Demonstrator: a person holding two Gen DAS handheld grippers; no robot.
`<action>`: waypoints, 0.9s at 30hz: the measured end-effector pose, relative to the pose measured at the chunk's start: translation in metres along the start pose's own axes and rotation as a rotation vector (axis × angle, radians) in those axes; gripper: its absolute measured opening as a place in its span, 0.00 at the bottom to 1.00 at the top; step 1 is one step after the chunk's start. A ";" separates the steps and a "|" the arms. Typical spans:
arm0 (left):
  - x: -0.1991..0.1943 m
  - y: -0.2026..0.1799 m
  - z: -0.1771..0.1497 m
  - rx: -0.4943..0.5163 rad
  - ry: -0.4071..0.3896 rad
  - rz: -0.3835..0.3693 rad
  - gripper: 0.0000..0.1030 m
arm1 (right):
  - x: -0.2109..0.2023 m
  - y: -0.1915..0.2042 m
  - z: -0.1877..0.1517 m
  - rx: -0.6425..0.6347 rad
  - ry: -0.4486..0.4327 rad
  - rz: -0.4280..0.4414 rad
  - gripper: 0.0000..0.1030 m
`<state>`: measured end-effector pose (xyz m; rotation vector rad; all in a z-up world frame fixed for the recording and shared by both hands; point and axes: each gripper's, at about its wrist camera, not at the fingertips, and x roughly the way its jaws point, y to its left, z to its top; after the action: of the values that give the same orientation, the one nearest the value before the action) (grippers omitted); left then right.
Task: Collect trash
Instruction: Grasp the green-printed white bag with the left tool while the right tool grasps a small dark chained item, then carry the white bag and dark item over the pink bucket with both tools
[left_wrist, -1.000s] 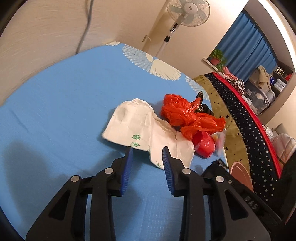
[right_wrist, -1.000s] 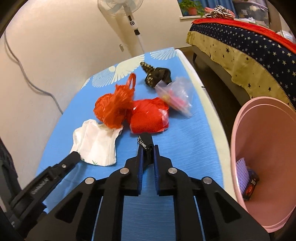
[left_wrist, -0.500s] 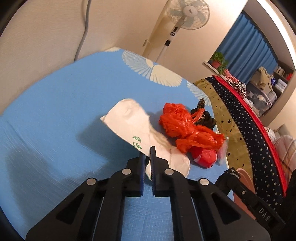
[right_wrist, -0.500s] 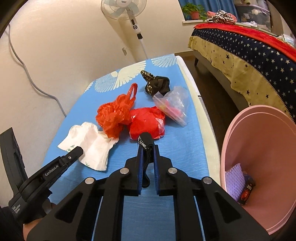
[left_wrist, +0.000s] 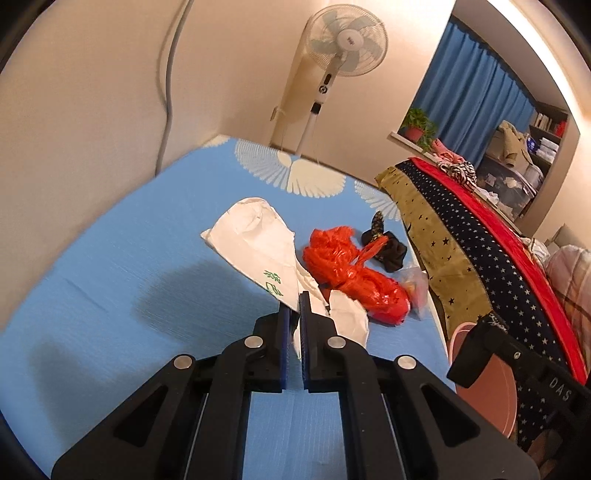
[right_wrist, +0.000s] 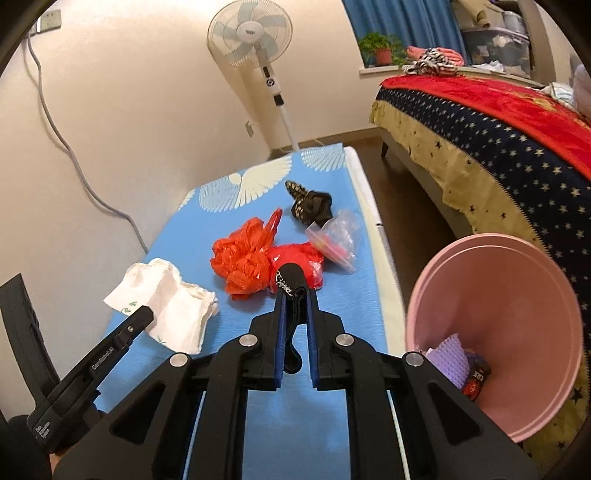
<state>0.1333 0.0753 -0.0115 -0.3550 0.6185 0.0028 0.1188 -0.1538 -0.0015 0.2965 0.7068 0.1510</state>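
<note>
Pinching a crumpled white paper bag with green print (left_wrist: 258, 251) by its near corner, the left gripper (left_wrist: 294, 314) has its blue-padded jaws drawn nearly together on the thin sheet, whose far end stands raised off the blue cloth-covered table with a white wing pattern (left_wrist: 110, 277) above its own shadow. Alongside, the right gripper (right_wrist: 295, 299) is clamped on a dark strap-like object with a small metal chain (right_wrist: 291, 284), its jaws narrow with the strap hanging down between them.

Trash not yet collected lies in a cluster on the table: a crinkled orange plastic bag (right_wrist: 242, 262), a red plastic bag (right_wrist: 299, 256) touching it, a clear plastic bag with something pink inside (right_wrist: 338, 240) just beside that, and a black-and-gold patterned piece (right_wrist: 310, 206) farther back. The round pink plastic bin (right_wrist: 517, 302) waits off the table's right edge beside a star-patterned bedspread, with a lilac textured scrap and a dark packet at its bottom.

By appearances the lift-and-carry step is in hand, with both grippers loaded. The next move likely calls for swinging each item rightward over the bin's rim and opening the jaws only once clear above it; the limp paper bag could drag across the orange bag on the way, so height matters.
</note>
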 end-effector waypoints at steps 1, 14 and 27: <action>-0.005 -0.002 0.000 0.011 -0.013 0.005 0.05 | -0.006 -0.001 0.000 -0.001 -0.008 -0.004 0.10; -0.052 -0.029 -0.001 0.102 -0.107 -0.031 0.05 | -0.054 -0.016 -0.001 0.007 -0.077 -0.045 0.10; -0.058 -0.060 -0.010 0.181 -0.112 -0.101 0.05 | -0.076 -0.039 0.002 0.035 -0.125 -0.110 0.10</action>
<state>0.0868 0.0211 0.0331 -0.2086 0.4852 -0.1291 0.0641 -0.2087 0.0345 0.2968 0.6006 0.0152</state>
